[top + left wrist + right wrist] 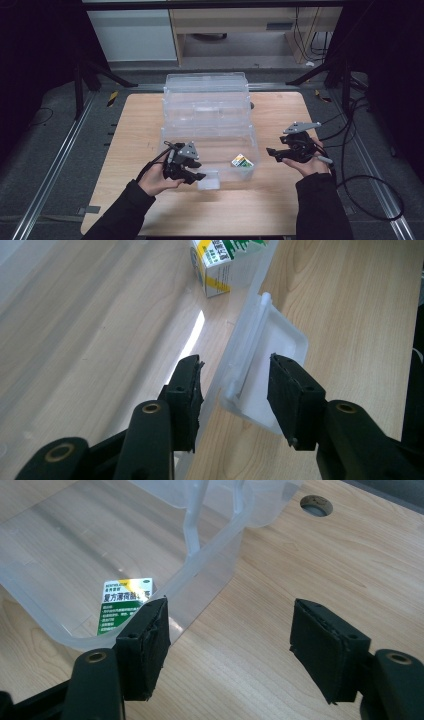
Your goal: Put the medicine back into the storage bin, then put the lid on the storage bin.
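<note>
A clear plastic bin (167,137) stands mid-table with its clear lid (206,92) raised behind it. Inside, near the right front corner, lies a small green, white and yellow carton (242,161), also seen as the carton (215,265) and the carton (122,605). My left gripper (200,176) is at the bin's front wall. In its own view the left gripper (235,365) straddles that wall and the white latch flap (272,340), one pad inside, one outside, with gaps on both sides. My right gripper (272,152) hovers open beside the bin's right wall; the right gripper (230,610) has bare table between its pads.
The wooden table (280,200) has a round cable hole (315,504) behind the bin on the right. Cables trail off the table's right side (360,165). Dark floor and metal rails surround the table.
</note>
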`<action>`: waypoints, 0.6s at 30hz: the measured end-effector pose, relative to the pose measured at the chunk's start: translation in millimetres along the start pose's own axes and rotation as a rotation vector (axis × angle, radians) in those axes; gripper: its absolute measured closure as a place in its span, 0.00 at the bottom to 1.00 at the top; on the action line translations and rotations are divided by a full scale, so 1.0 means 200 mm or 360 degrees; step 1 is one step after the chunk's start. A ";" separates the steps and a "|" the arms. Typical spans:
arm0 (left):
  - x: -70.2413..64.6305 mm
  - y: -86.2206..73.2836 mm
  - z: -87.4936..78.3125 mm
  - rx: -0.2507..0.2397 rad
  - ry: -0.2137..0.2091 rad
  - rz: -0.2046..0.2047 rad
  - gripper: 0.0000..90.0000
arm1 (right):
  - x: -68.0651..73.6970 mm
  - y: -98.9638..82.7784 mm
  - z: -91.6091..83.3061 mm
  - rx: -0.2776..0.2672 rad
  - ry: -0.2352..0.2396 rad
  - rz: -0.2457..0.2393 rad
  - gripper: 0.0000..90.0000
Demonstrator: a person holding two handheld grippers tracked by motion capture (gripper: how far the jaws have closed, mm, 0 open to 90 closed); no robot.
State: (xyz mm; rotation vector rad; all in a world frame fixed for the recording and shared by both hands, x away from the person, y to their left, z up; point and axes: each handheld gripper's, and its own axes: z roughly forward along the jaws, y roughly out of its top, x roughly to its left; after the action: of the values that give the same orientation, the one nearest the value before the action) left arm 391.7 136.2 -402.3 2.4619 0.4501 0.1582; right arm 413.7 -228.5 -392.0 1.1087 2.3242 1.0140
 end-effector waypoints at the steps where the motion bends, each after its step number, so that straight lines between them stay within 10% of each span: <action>1: 0.00 0.00 0.00 0.0007 0.0005 0.0003 0.62 | 0.00 0.00 0.00 -0.0003 0.0000 -0.0007 0.36; 18: 0.01 0.03 0.09 0.0168 0.0004 0.0069 0.66 | 0.02 0.01 0.03 -0.0006 0.0034 -0.0044 0.35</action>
State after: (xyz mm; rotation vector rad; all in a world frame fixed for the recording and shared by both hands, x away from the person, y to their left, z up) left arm 398.7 121.0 -413.0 2.5766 0.4163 0.1590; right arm 415.3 -221.7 -394.0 1.0666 2.3468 1.0249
